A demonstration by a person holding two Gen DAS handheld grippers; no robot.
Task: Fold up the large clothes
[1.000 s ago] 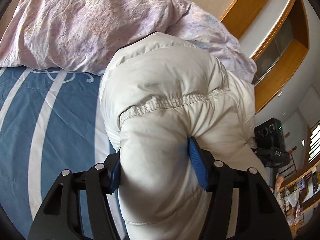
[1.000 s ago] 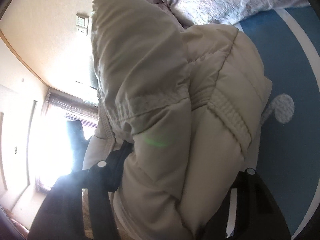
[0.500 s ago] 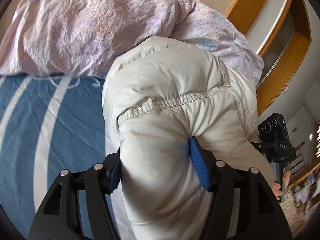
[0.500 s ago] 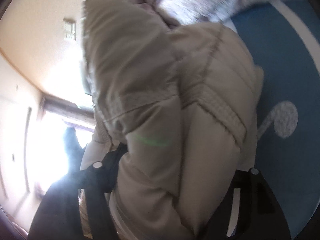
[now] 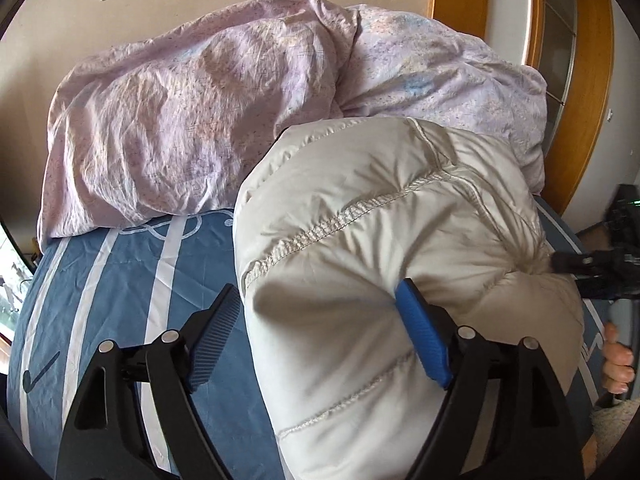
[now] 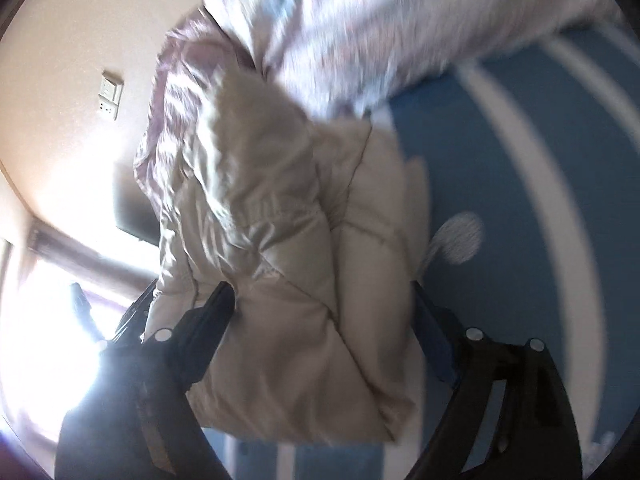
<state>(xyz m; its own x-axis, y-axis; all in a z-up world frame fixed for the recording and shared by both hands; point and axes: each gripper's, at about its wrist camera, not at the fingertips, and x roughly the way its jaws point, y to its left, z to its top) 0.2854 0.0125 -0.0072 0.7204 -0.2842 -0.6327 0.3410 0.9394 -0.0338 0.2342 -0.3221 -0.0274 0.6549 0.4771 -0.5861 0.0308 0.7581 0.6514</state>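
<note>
A puffy cream down jacket (image 5: pixel 380 248) lies bundled on the blue striped bed sheet (image 5: pixel 100 280). My left gripper (image 5: pixel 316 312) has its blue pads spread wide; the right pad (image 5: pixel 420 336) presses the jacket's folded bulk and the left pad (image 5: pixel 212 340) stands just clear of it. In the right wrist view the same jacket (image 6: pixel 288 280) fills the space between my right gripper's (image 6: pixel 320 300) wide-set fingers, which press into its sides. The right gripper also shows at the jacket's far side in the left wrist view (image 5: pixel 576 264).
A crumpled lilac duvet (image 5: pixel 200 120) is piled at the head of the bed against the wall. A wooden frame (image 5: pixel 576 92) stands at the right. A bright window (image 6: pixel 44 340) glares in the right wrist view.
Both grippers have carried the jacket down onto the sheet. The left gripper's fingers have spread and its left pad has come off the fabric. The right wrist view has swung and is blurred.
</note>
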